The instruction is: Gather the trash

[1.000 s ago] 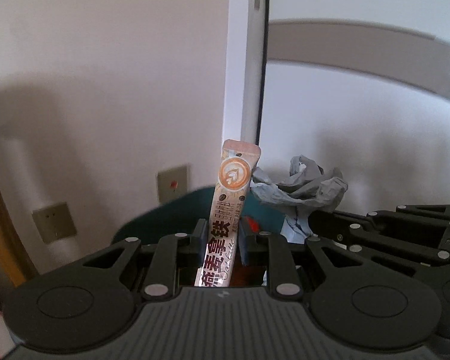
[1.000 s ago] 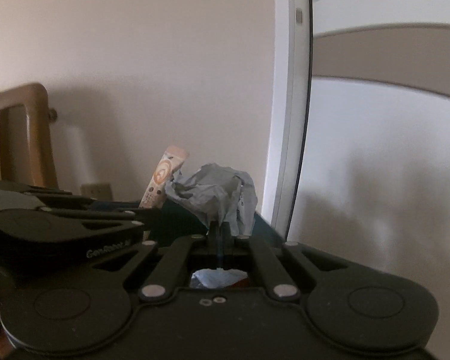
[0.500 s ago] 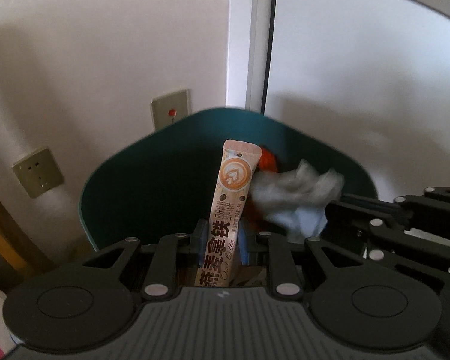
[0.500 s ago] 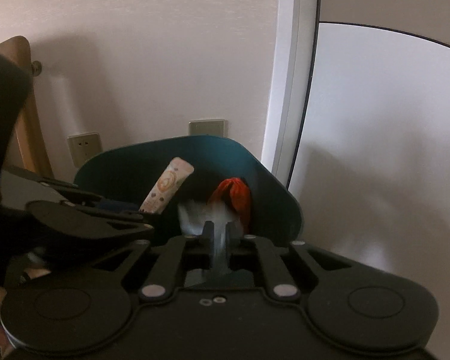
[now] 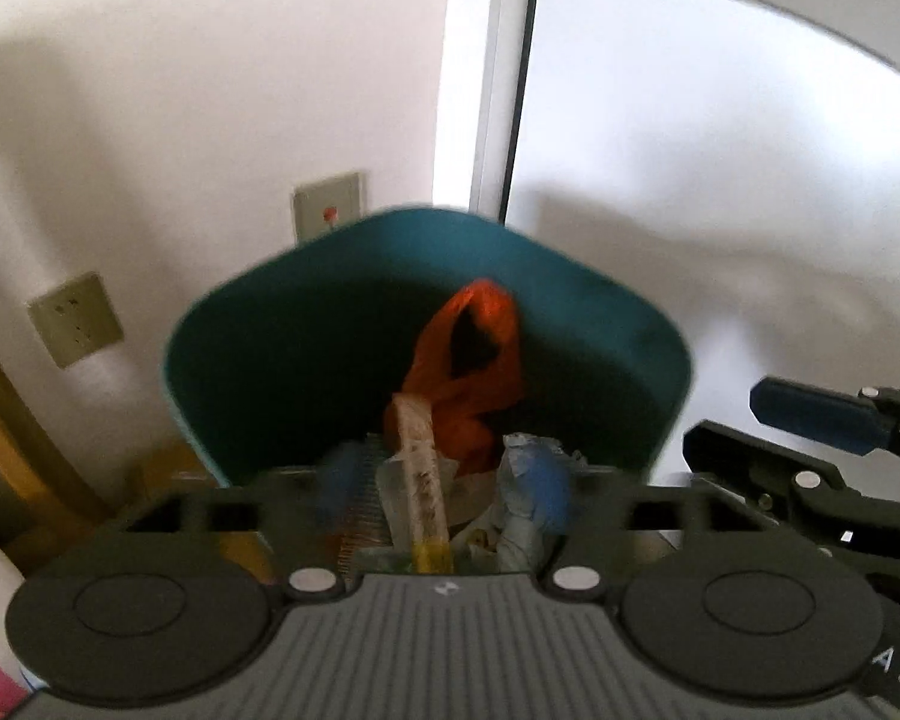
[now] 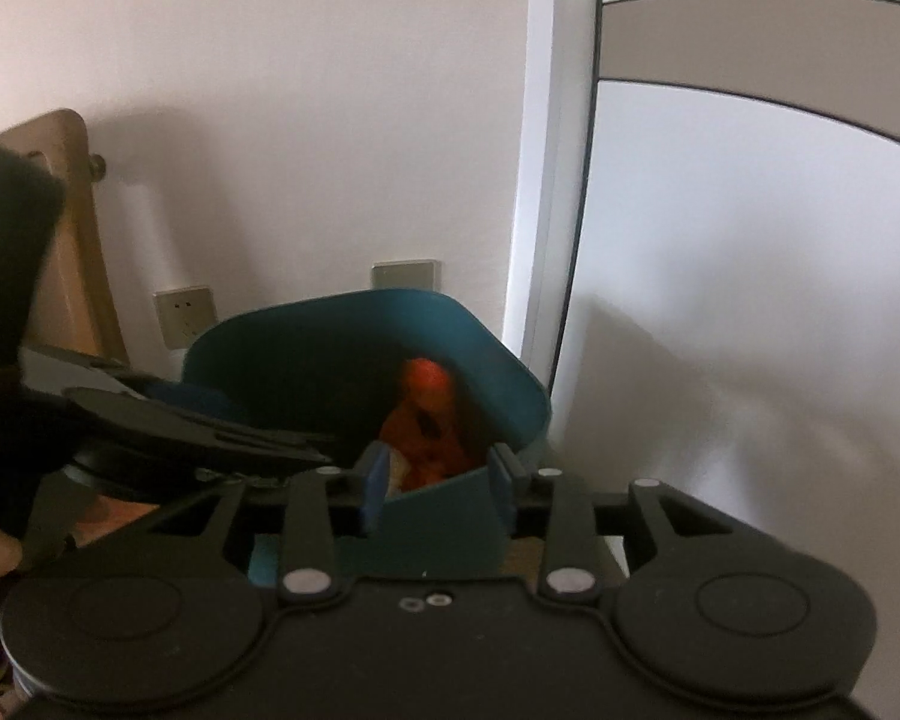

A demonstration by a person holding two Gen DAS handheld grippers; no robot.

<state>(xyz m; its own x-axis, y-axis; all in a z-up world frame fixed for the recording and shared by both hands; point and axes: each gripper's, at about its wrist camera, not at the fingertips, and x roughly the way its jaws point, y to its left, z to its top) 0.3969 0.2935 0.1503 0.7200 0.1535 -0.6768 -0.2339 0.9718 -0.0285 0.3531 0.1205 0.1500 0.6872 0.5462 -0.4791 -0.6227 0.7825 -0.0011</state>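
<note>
**Both bits of trash dropped in the bin**

The coffee stick (image 5: 417, 468) and the crumpled grey paper (image 5: 525, 498), clamped half a second ago, are now let go and seen lying inside the teal bin (image 5: 660, 360) beside an orange bag (image 5: 480, 360). The left gripper (image 5: 444, 480) and the right gripper (image 6: 438, 480) are both spread wide, nothing held. Wall sockets (image 6: 185, 315) are seen behind, and a wooden chair (image 6: 72, 228) on the left.

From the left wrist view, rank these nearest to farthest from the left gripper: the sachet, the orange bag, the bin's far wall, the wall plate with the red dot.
1. The sachet, falling between the open fingers of the left gripper.
2. The orange bag, just behind it, inside the bin.
3. The bin's far wall, behind the bag.
4. The wall plate with the red dot, above the rim, upper left.
</note>
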